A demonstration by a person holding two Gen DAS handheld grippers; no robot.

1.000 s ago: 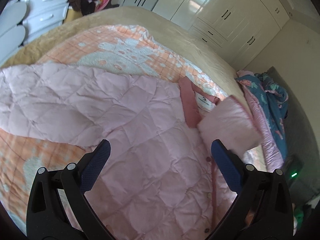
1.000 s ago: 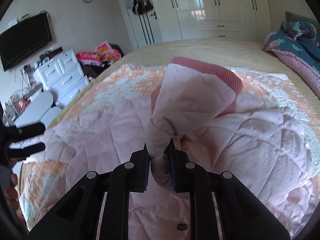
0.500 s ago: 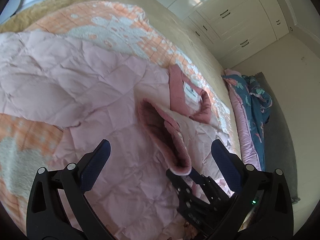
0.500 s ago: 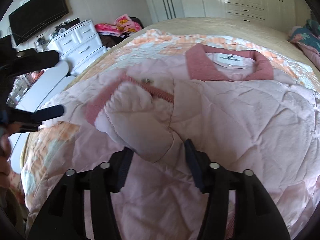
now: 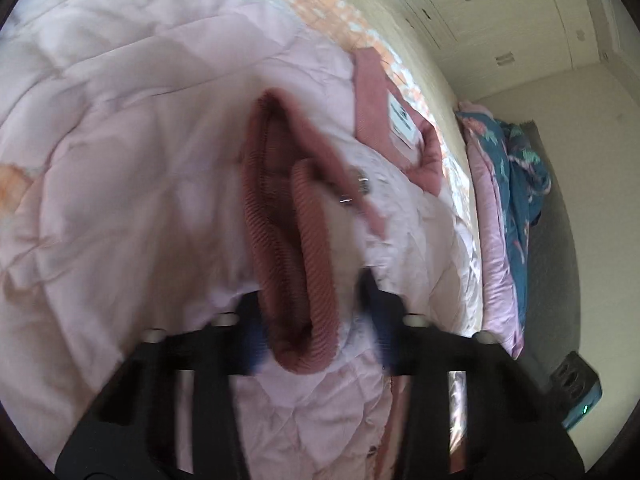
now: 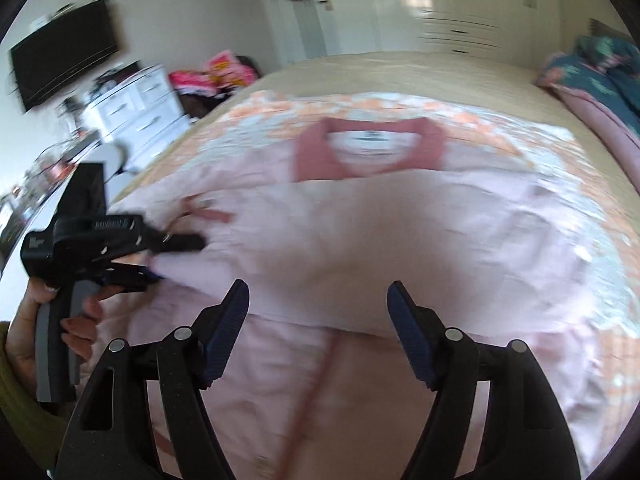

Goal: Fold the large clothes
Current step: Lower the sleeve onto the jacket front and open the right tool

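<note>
A pale pink quilted jacket (image 6: 400, 232) with a darker pink collar (image 6: 368, 152) lies spread on the bed. One sleeve is folded across its body. Its ribbed dark pink cuff (image 5: 296, 264) sits between the jaws of my left gripper (image 5: 312, 320), which are closing around it. That gripper also shows at the left of the right wrist view (image 6: 172, 256), at the sleeve end. My right gripper (image 6: 318, 332) is open and empty above the jacket's lower front.
The bed has an orange-and-white patterned blanket (image 6: 460, 112). A teal and pink quilt (image 5: 512, 184) is piled at the bed's far side. A white dresser (image 6: 136, 112), a wall television (image 6: 64, 60) and white wardrobes (image 6: 440, 4) surround the bed.
My right gripper let go of the sleeve and drew back, open. My left gripper moved in onto the sleeve cuff and its jaws narrowed around it.
</note>
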